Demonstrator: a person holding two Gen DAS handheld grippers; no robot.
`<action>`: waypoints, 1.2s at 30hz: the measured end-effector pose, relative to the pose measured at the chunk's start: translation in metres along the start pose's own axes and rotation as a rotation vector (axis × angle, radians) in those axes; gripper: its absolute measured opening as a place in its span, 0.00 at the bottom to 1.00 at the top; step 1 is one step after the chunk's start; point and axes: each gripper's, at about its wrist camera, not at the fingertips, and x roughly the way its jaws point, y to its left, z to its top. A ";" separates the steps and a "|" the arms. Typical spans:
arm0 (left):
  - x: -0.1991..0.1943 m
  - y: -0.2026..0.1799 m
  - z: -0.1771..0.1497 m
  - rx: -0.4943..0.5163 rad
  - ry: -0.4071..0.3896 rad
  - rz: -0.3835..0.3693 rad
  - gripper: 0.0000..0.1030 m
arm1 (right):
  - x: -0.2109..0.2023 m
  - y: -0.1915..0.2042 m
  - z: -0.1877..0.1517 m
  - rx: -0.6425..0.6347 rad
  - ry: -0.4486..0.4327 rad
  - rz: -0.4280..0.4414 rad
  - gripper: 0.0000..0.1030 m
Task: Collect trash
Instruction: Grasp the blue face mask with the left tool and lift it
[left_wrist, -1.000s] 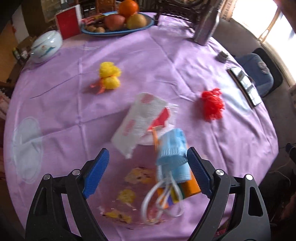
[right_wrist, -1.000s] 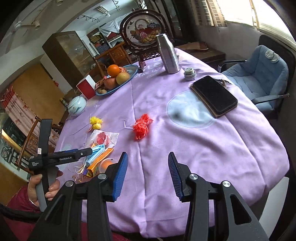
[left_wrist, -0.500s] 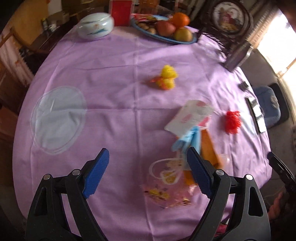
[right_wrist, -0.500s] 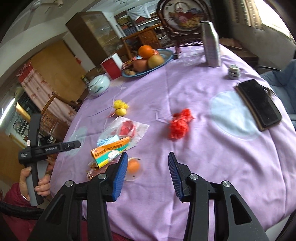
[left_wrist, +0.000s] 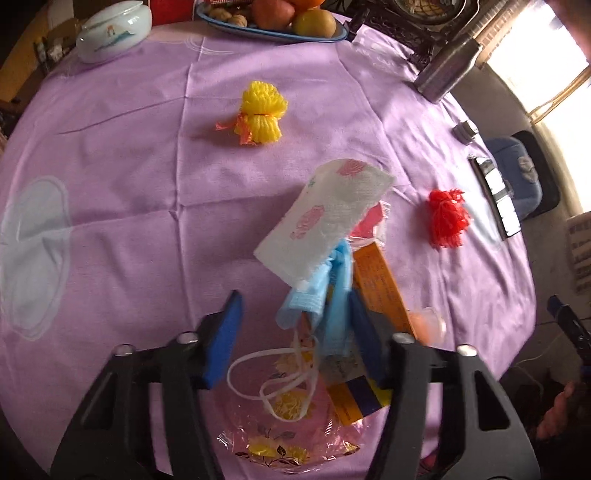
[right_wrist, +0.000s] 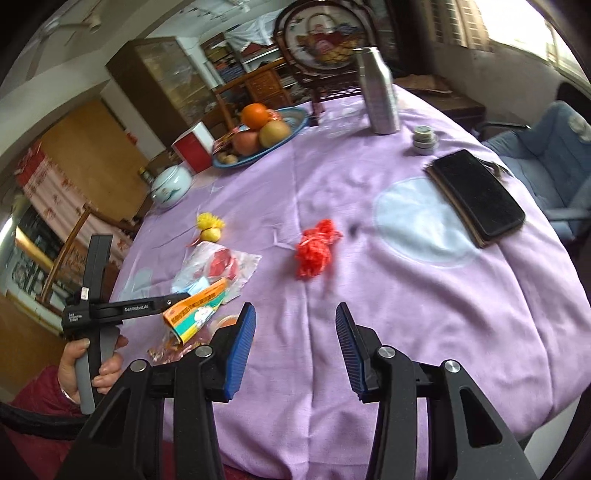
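Trash lies heaped near the front edge of the purple worktop: a blue face mask, a floral paper towel, an orange carton and a pink printed wrapper. My left tongs are closing around the mask, which sits between the pads against the right one, with the left pad clear of it, so there is no grip. My right tongs hover open and empty above bare cloth. Farther out sit 2 mesh bundles, a yellow one and a red one, well apart.
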 end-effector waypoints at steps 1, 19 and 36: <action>-0.004 0.000 -0.001 0.000 -0.009 -0.005 0.35 | 0.001 0.000 0.000 0.005 0.002 0.004 0.43; -0.046 0.021 -0.027 -0.029 -0.070 0.037 0.52 | 0.031 0.077 0.001 -0.244 0.080 0.105 0.43; -0.072 0.036 -0.029 -0.060 -0.176 0.074 0.20 | 0.040 0.061 -0.001 -0.155 0.112 0.138 0.44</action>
